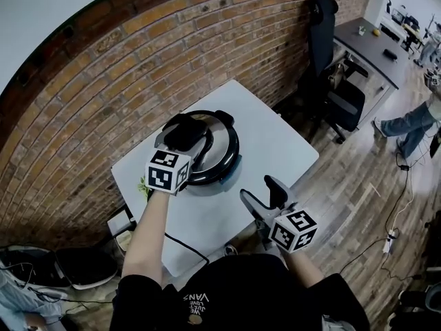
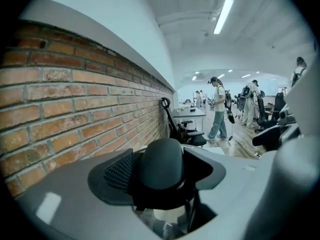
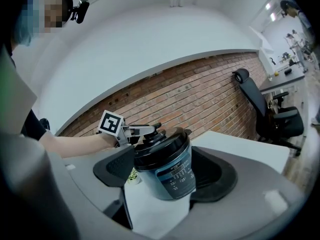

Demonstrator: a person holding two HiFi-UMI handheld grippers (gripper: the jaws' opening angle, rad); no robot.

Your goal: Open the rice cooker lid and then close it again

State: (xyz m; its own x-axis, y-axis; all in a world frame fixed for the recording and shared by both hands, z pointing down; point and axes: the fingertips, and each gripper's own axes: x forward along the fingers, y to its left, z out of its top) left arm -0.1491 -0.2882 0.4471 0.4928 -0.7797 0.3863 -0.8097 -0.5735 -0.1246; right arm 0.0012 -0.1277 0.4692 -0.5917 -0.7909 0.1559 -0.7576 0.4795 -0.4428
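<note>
The rice cooker (image 1: pixel 219 163) stands on a white table (image 1: pixel 275 140) with its black lid (image 1: pixel 224 143) down; the right gripper view shows its blue body (image 3: pixel 172 176). My left gripper (image 1: pixel 189 131) reaches over the lid from the left. Its jaws stand wide on either side of the lid's dark handle (image 2: pixel 162 164), which fills the gap between the pads. In the right gripper view the left gripper (image 3: pixel 150 132) lies on top of the lid. My right gripper (image 1: pixel 256 188) is open and holds nothing, apart from the cooker near the table's front edge.
A brick wall (image 1: pixel 138 61) runs behind the table. A black office chair (image 1: pixel 331 81) and a grey desk (image 1: pixel 372 47) stand at the right. A person's legs (image 1: pixel 406 126) are at the far right. Cables (image 1: pixel 396 212) lie on the wooden floor.
</note>
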